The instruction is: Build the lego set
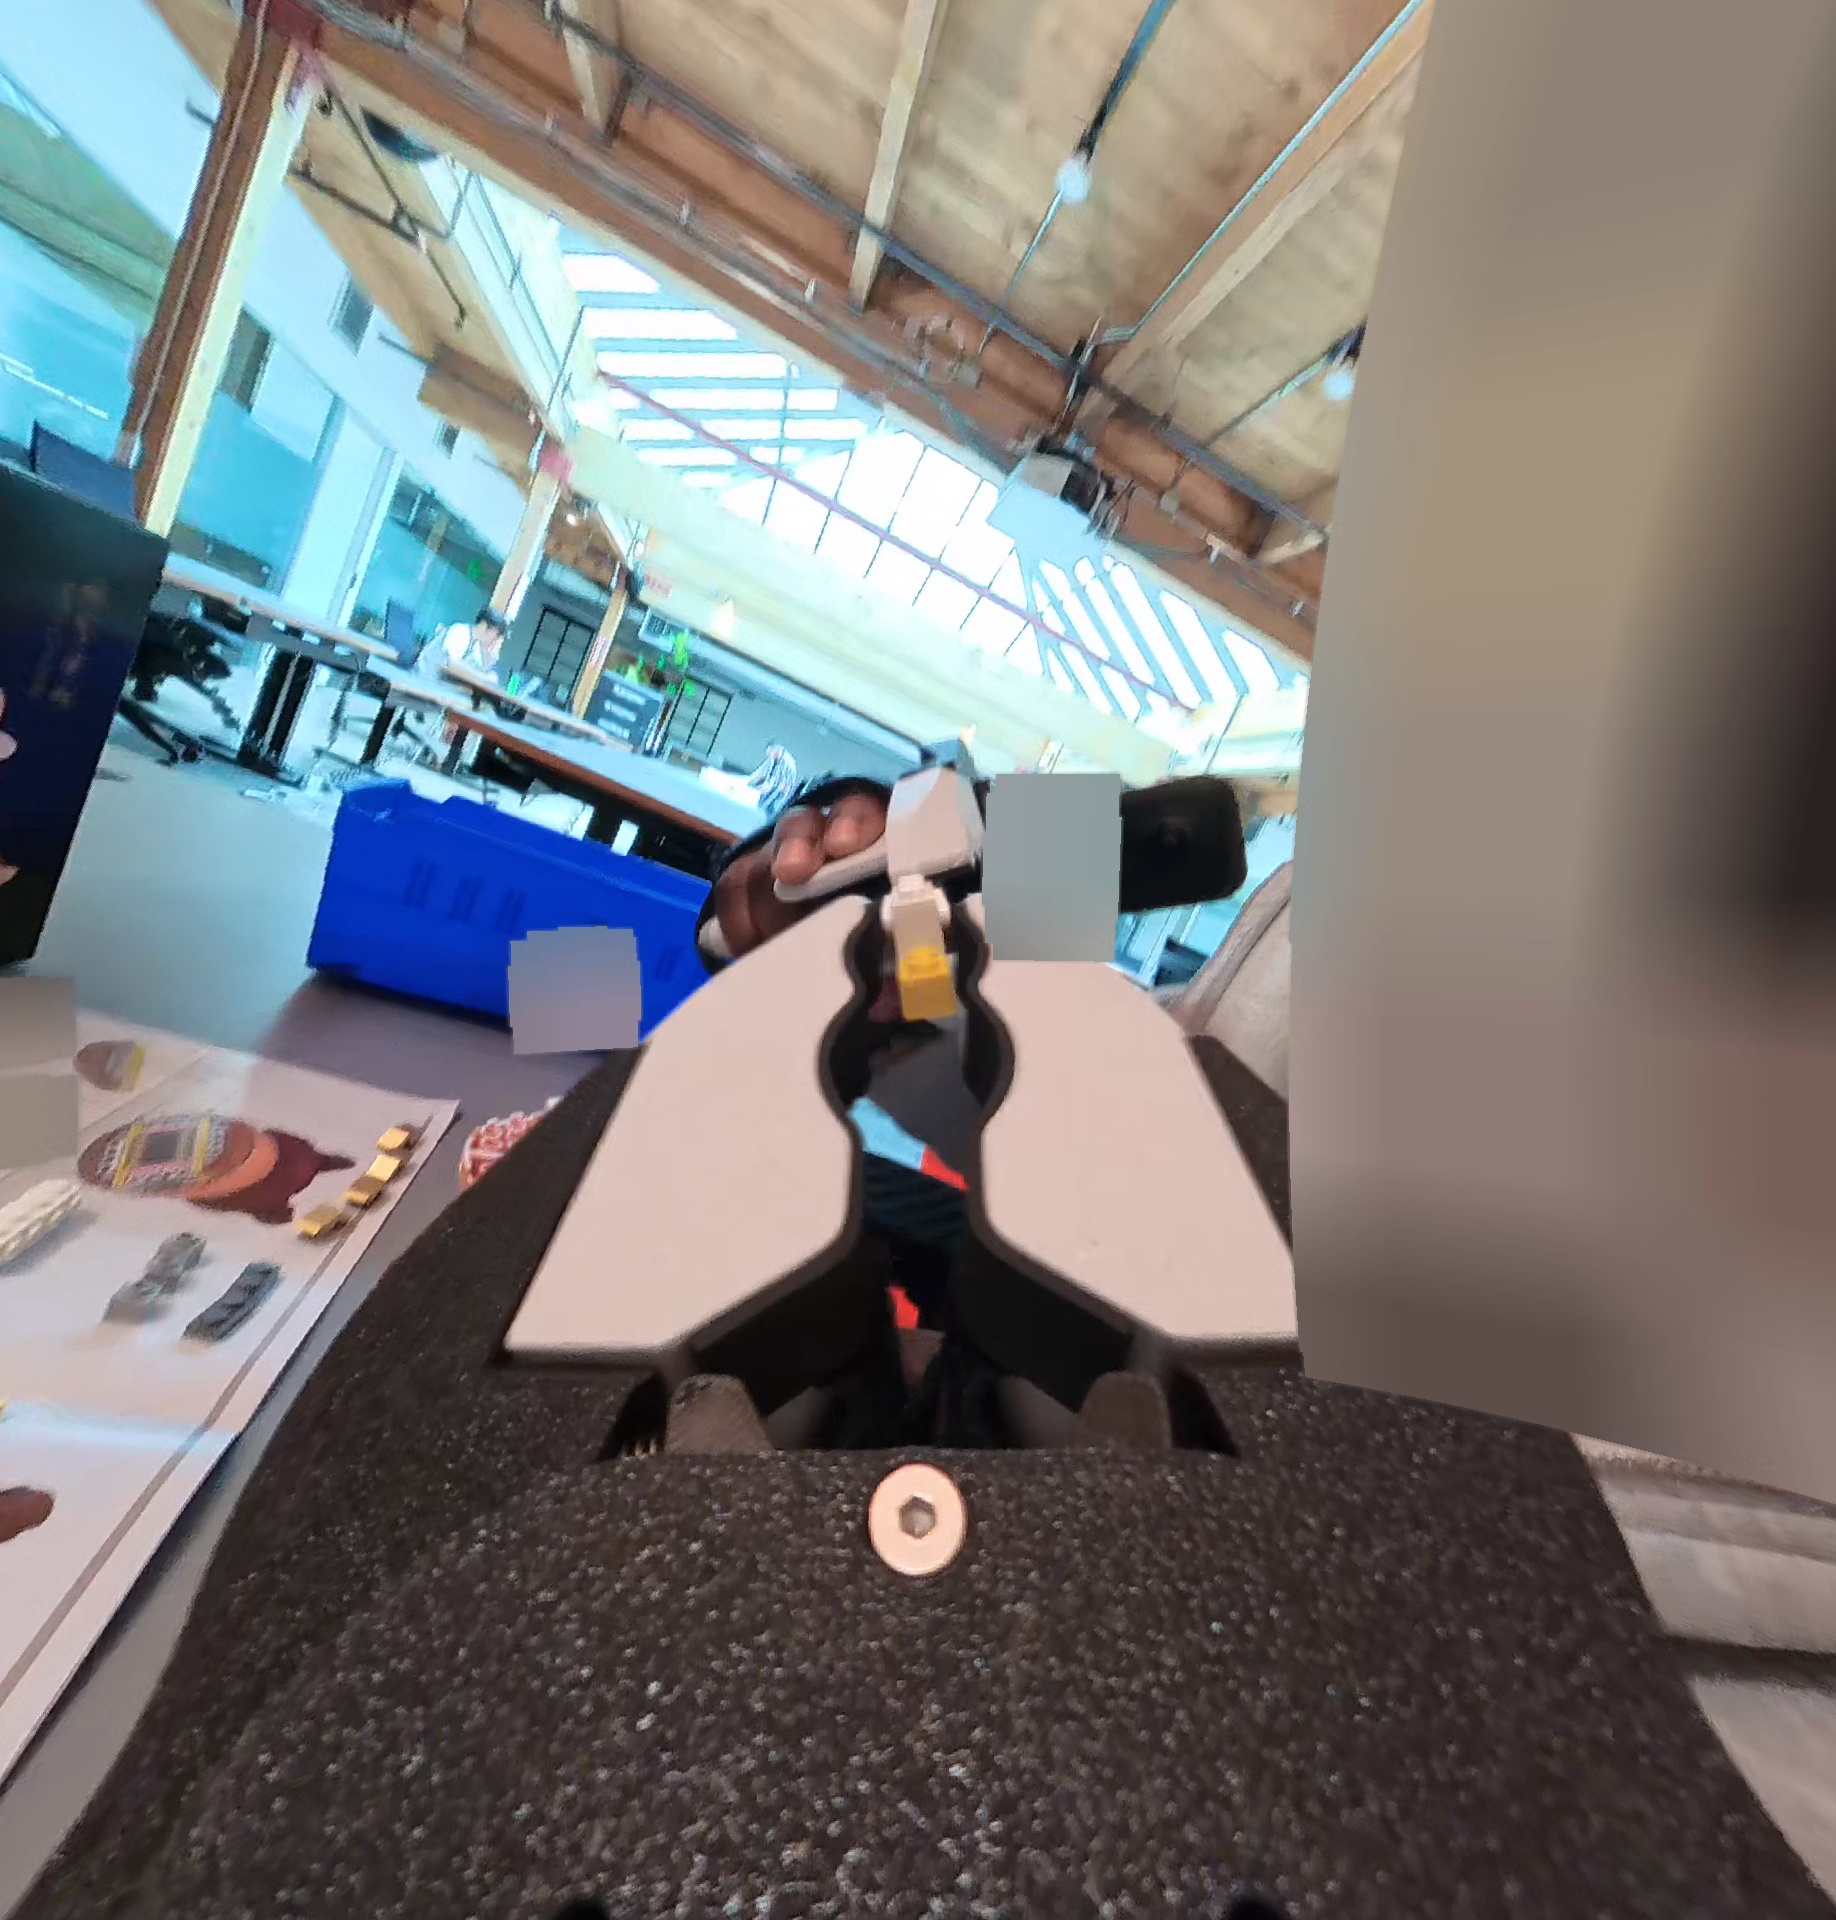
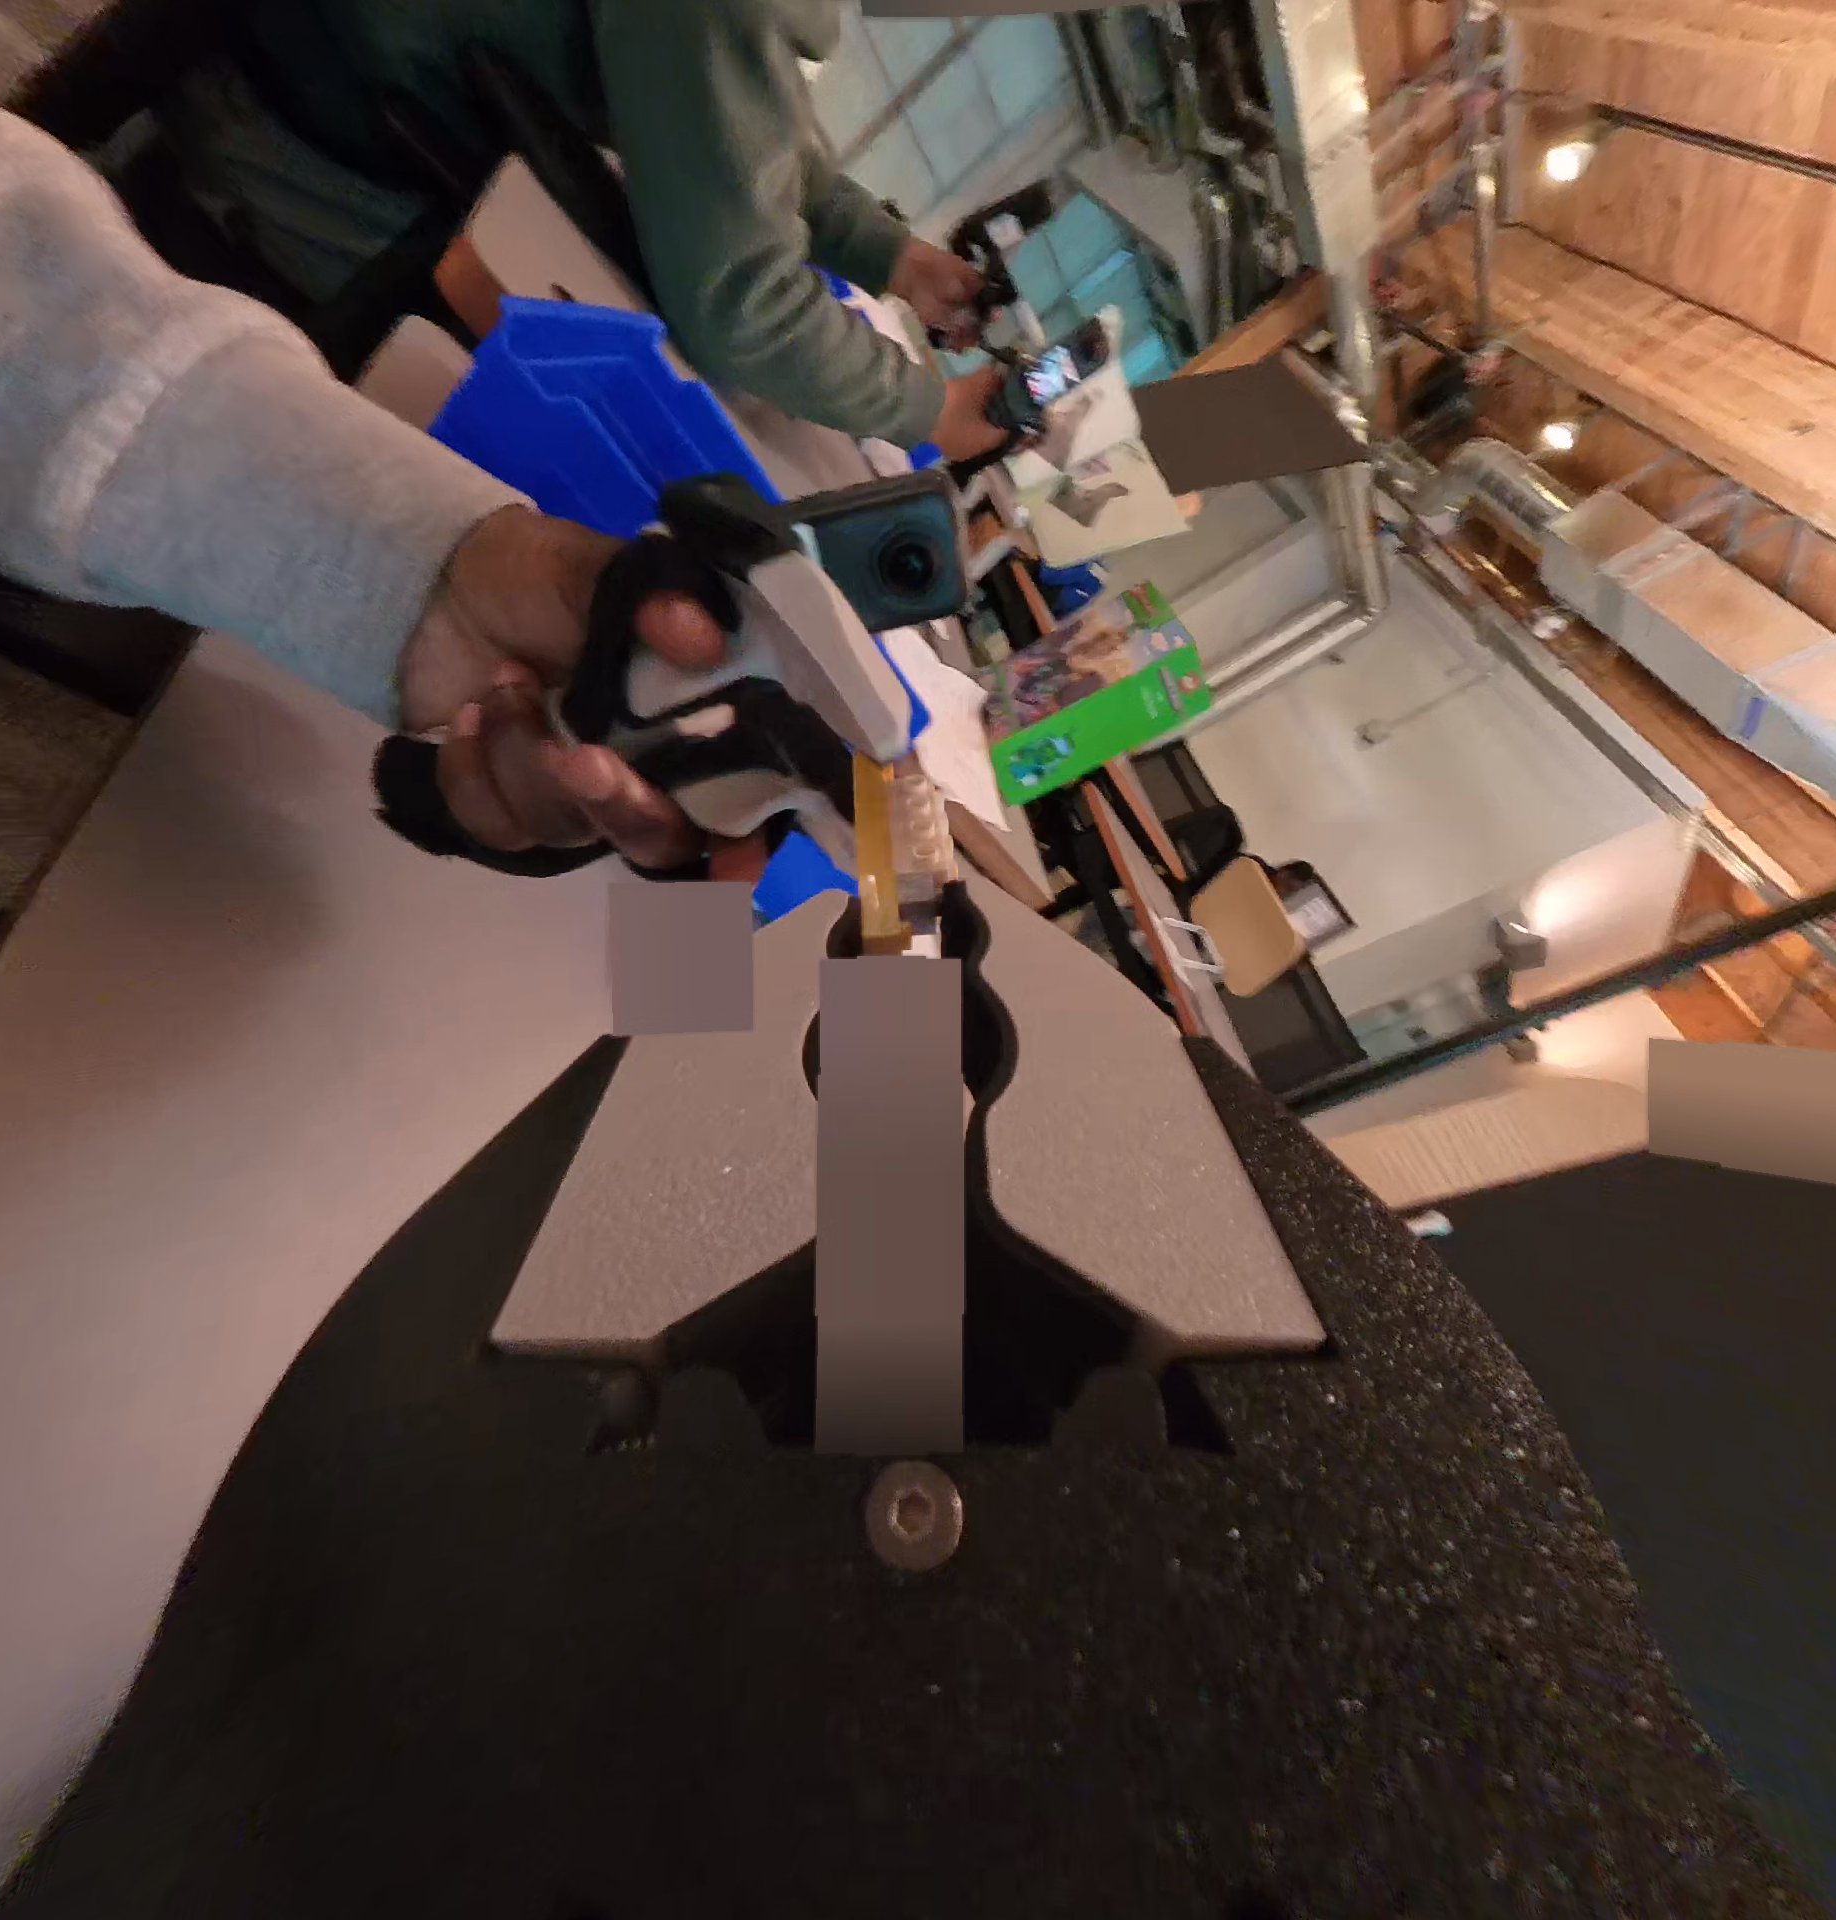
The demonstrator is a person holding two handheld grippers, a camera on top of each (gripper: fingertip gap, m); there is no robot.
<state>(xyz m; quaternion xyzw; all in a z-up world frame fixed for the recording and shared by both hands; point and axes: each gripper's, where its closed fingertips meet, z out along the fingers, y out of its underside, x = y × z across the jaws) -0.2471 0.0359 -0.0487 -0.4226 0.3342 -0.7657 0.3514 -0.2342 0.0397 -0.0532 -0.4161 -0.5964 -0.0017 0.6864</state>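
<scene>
Small plastic bricks, judged light, rigid and smooth; likely to slip or twist if pinched at a corner, so flat opposite side faces are best gripped, with studs left free.

In the left wrist view a yellow brick [image 1: 925, 982] is seen pinched at the tips of the left gripper [image 1: 919, 961], at 12 o'clock from the camera, raised off the table. Just above it, touching or nearly so, a white brick [image 1: 916, 911] is held by the right gripper [image 1: 919, 868], which comes in from 12 o'clock, tips clenched on it.

In the right wrist view the stack, a tan strip [image 2: 872, 831] beside a clear studded brick [image 2: 919, 826], is seen between the two grippers; the exact contact is partly hidden by a blur patch. The left gripper [image 2: 883, 743] is seen at 11 o'clock, held by a hand [image 2: 540, 717].

Loose gold tiles [image 1: 374, 1179], grey pieces [image 1: 192, 1288] and a white piece [image 1: 20, 1226] lie on an instruction sheet [image 1: 270, 1340] at 9 o'clock. A blue bin [image 1: 478, 904] stands at 10 o'clock.
</scene>
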